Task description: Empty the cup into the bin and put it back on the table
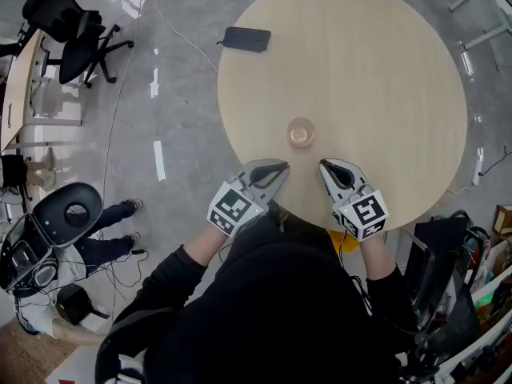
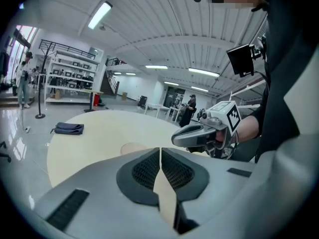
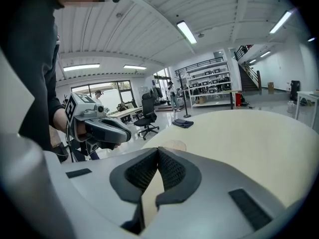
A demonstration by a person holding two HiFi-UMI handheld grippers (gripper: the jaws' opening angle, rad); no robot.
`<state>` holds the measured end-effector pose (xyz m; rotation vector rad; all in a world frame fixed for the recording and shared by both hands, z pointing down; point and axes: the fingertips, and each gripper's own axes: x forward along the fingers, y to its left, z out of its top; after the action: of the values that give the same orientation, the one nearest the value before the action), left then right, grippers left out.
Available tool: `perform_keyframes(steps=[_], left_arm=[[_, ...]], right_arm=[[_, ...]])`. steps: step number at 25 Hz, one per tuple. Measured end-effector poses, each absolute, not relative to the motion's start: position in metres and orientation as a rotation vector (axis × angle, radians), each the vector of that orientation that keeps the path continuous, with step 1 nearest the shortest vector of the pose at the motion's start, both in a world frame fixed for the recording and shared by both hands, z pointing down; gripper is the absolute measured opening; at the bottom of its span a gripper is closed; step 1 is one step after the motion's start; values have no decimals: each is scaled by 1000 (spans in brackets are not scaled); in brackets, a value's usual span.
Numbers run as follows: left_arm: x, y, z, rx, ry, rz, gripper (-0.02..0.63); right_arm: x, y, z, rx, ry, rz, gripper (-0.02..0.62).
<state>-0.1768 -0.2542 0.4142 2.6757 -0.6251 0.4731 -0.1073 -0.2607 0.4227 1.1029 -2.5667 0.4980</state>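
While our left tool (image 1: 276, 169) and right tool (image 1: 326, 167) both sit closed and empty, the cup (image 1: 302, 133) stands on the bench (image 1: 384, 78) just ahead between them, so we judge the pickup unstarted: one tool must open and reach forward.

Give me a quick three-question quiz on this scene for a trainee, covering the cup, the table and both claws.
1. True or false: the cup sits on the round table, touched by neither claw.
2. Pick one. The left claw and right claw are: A) both shut with nothing between them; B) both wide open; C) left shut on the cup, right open.
3. Fill in: in the head view, the dark flat item lies farther from the person than the cup and to the cup's ____.

Key: 1 true; 2 A; 3 left.
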Motion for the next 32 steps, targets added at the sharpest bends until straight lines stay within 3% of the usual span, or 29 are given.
perform_keyframes(steps=[15,32], left_arm=[[-140,-214,301,2723,-654,178,26],[-131,-213,281,2727,-671,105,26]], right_arm=[[-87,-229,301,1436,-2682,474,15],[-76,-208,283,1522,-2631,409,15]])
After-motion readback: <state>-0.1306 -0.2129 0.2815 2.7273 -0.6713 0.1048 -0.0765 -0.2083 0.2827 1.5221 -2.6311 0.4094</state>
